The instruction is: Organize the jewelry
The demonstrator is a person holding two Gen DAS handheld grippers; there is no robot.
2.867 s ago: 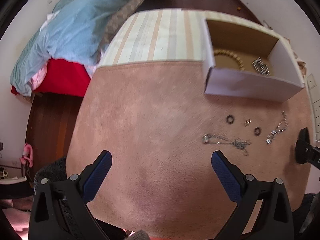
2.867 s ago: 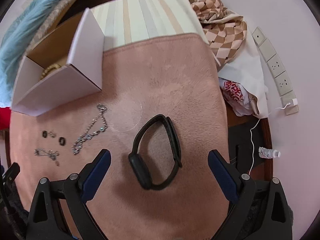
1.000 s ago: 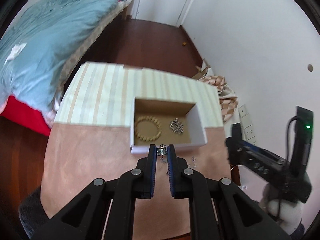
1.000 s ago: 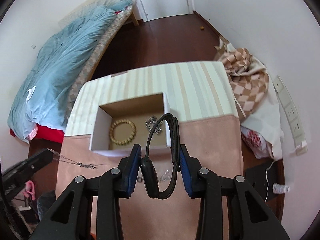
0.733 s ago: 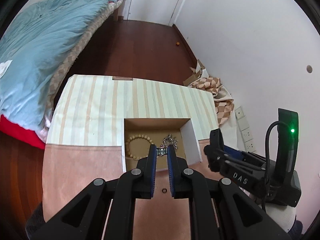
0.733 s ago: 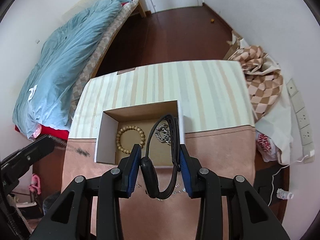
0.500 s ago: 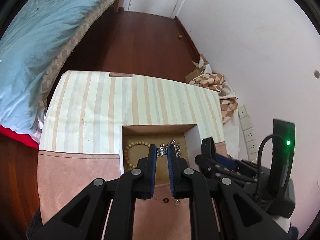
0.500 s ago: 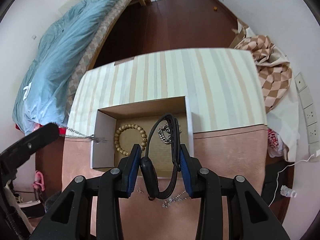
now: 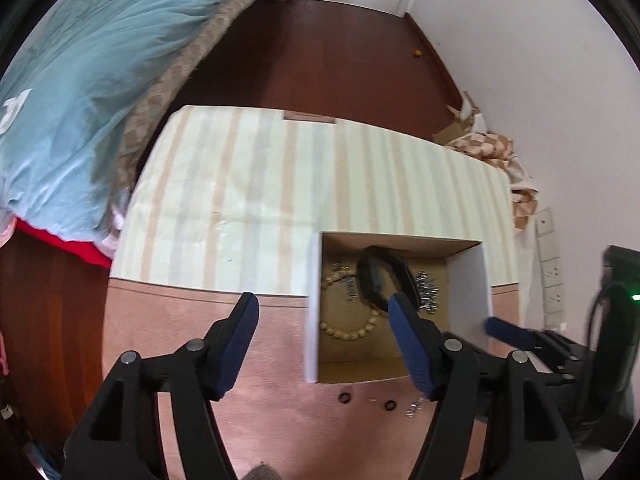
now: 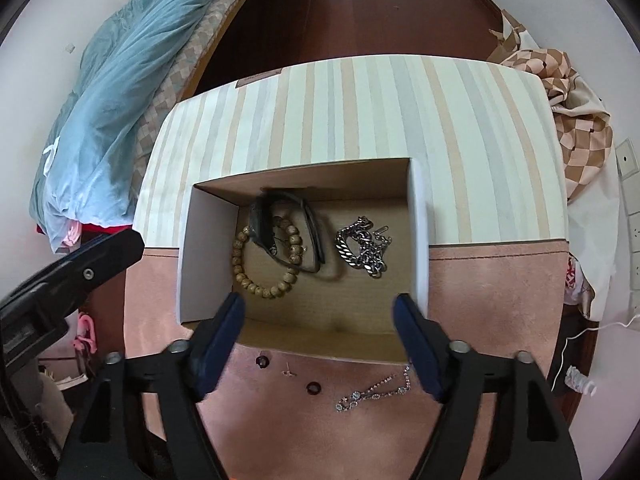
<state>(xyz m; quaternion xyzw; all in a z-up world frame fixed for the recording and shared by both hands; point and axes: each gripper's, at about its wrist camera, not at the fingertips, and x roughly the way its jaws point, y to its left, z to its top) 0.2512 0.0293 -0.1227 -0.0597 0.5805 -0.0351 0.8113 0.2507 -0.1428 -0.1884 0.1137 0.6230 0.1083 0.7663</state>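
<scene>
An open white cardboard box [image 10: 419, 236] stands on the pink mat [image 10: 496, 320]. In it lie a wooden bead bracelet [image 10: 256, 280], a black band [image 10: 312, 232] across it, and a silver chain bracelet [image 10: 362, 250]. A thin chain [image 9: 348, 284] lies on the beads in the left wrist view. My right gripper [image 10: 320, 320] is open and empty above the box's near edge. My left gripper [image 9: 324, 320] is open and empty above the box's left wall [image 9: 313, 312]. On the mat lie a sparkly chain [image 10: 376, 394], two dark rings [image 10: 314, 388] and a small stud [image 10: 287, 372].
The mat lies over a striped table top [image 10: 360, 112]. A bed with a blue duvet [image 10: 132, 60] stands at the left. Checked cloth [image 10: 572, 120] and wall sockets [image 10: 626, 164] are at the right. The dark wooden floor [image 10: 360, 12] lies beyond.
Both grippers have opened. The black band left the right gripper and the thin chain left the left gripper; both now lie in the box. Both grippers are closer to the box.
</scene>
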